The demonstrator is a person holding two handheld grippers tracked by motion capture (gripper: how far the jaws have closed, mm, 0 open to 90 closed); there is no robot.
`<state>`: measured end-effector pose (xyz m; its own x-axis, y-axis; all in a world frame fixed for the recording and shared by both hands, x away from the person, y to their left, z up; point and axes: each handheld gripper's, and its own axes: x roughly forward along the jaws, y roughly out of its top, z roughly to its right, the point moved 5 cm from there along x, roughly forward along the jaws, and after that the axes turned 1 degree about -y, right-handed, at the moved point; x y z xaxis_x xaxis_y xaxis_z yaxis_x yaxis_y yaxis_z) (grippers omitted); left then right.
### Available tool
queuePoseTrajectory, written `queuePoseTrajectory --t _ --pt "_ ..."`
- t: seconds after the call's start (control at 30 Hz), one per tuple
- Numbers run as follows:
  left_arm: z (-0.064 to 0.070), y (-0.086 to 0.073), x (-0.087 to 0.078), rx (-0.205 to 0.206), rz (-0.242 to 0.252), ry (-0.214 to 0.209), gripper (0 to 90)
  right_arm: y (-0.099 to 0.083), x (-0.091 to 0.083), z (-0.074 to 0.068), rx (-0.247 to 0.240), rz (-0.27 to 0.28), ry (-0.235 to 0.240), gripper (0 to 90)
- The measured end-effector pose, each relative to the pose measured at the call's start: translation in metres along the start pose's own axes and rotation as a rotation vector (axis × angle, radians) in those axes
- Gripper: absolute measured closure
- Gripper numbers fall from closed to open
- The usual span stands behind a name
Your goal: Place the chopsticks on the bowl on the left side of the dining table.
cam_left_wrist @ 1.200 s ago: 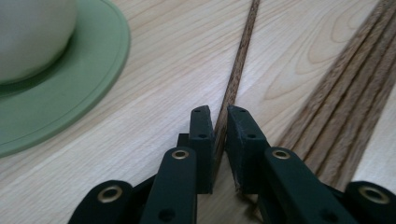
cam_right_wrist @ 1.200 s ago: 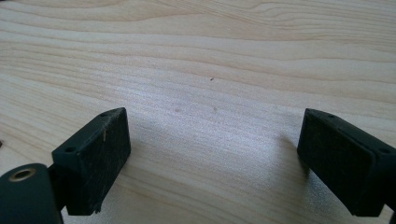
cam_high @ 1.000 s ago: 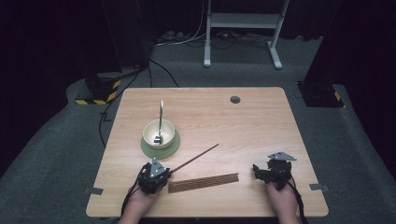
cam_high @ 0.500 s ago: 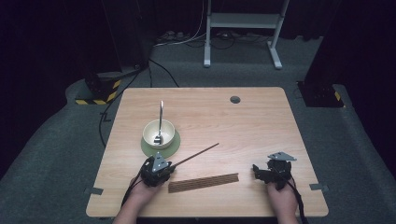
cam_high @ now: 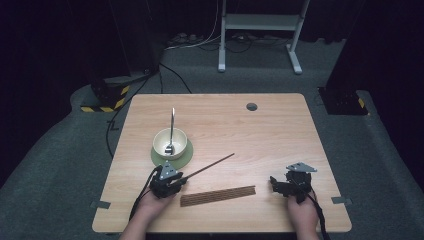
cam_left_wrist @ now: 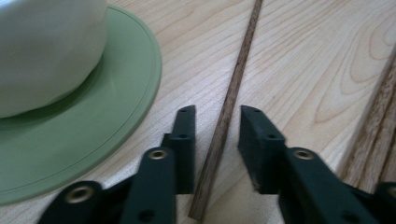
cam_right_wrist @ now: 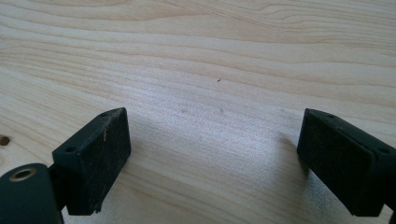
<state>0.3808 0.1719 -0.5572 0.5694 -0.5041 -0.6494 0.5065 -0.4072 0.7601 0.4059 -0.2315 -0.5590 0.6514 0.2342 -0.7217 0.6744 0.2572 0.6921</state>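
Note:
A single dark stick (cam_high: 210, 166) lies slanted on the wooden table (cam_high: 280, 135). Its near end runs between the jaws of my left gripper (cam_high: 180, 179). In the left gripper view the stick (cam_left_wrist: 231, 93) rests on the wood with a small gap to each jaw, so the left gripper (cam_left_wrist: 217, 116) is open around it. A bundle of the same sticks (cam_high: 218, 195) lies flat just right of that gripper. My right gripper (cam_high: 273, 182) rests low at the front right, jaws wide apart over bare wood (cam_right_wrist: 212, 140).
A cream bowl (cam_high: 170, 142) with a metal spoon (cam_high: 172, 125) standing in it sits on a green saucer (cam_high: 184, 157), just beyond the left gripper. The saucer's rim (cam_left_wrist: 107, 116) is close to the left jaw. A round grommet (cam_high: 251, 106) marks the far table.
My left gripper has edged slightly forward along the single stick. The stick, the bundle and the right gripper have stayed where they were.

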Motion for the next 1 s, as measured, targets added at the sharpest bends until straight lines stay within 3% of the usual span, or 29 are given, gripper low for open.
queuePoseTrajectory --t 0.23,0.47,0.8,0.93,1.0 --pt "-0.0003 -0.0005 -0.0004 -0.01 0.001 -0.004 79.3 0.0 -0.0001 0.0002 -0.006 0.003 0.002 10.1" --pt "0.0012 -0.0012 -0.0011 0.014 -0.003 -0.003 82.9 0.0005 0.0005 0.0005 -0.025 0.011 0.003 10.4" --pt "0.0024 -0.0015 -0.0013 0.029 0.0 0.005 83.3 0.0001 -0.0001 -0.0011 -0.026 0.007 0.014 11.6" --pt "0.0048 -0.0021 -0.0023 0.058 0.002 0.011 83.5 0.0002 0.0 -0.0008 -0.036 0.009 0.017 11.8" --pt "0.0055 -0.0022 -0.0045 0.051 0.023 0.015 83.6 0.0003 0.0002 -0.0011 -0.037 0.014 0.016 12.4"
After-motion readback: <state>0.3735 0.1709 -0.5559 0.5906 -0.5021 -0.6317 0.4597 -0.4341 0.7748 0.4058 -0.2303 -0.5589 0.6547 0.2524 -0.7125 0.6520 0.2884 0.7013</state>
